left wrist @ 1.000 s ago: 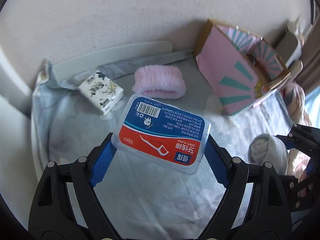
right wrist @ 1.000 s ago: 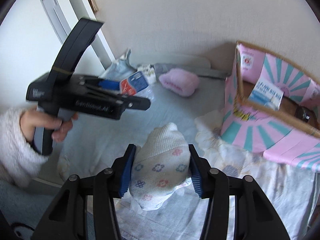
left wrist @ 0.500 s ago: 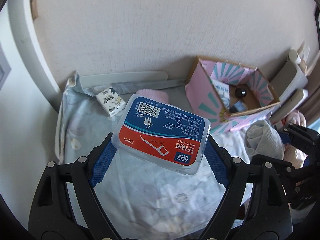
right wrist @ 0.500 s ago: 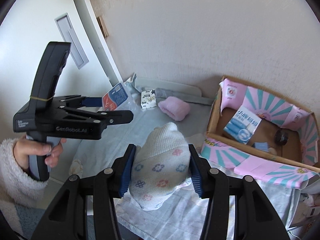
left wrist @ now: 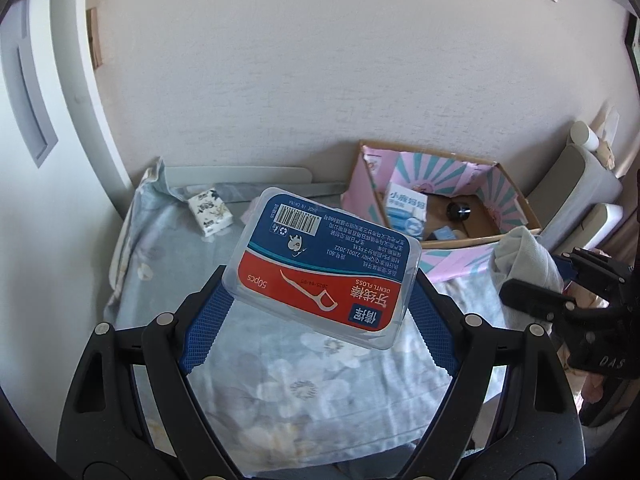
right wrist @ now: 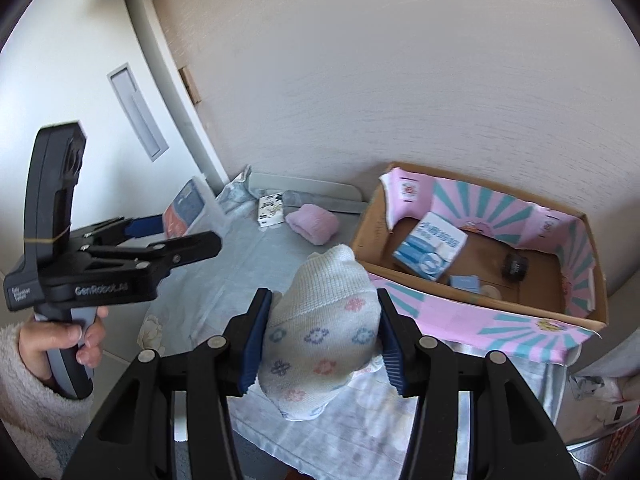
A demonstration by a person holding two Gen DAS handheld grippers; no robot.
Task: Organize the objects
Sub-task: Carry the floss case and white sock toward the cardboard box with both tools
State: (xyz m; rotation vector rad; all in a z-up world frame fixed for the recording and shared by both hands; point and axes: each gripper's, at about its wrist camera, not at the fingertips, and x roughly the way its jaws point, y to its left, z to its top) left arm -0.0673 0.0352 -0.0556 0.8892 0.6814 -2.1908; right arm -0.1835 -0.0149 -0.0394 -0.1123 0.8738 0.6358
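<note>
Both grippers have risen since a second ago, so the bed now lies farther below and the inside of the cardboard box has come into sight; the left gripper [left wrist: 318, 300] is clamped on a clear floss box [left wrist: 326, 266] with a red and blue label, held tilted above the flowered sheet [left wrist: 280, 392]; the right gripper [right wrist: 322, 336] is clamped on a rolled white sock [right wrist: 320, 336] with small coloured flowers, held up over the near edge of the sheet, just in front of the box; the cardboard box [right wrist: 472, 318], lined in pink with teal rays, sits at the right of the bed against the wall and holds a blue and white packet [right wrist: 430, 250], a small dark round thing [right wrist: 514, 266] and a small blue item; on the sheet near the wall lie a tissue pack [left wrist: 210, 216] and, beside it, a fluffy pink band [right wrist: 314, 224]; a hand [right wrist: 60, 340] in a fleecy sleeve grips the left gripper's handle.
</note>
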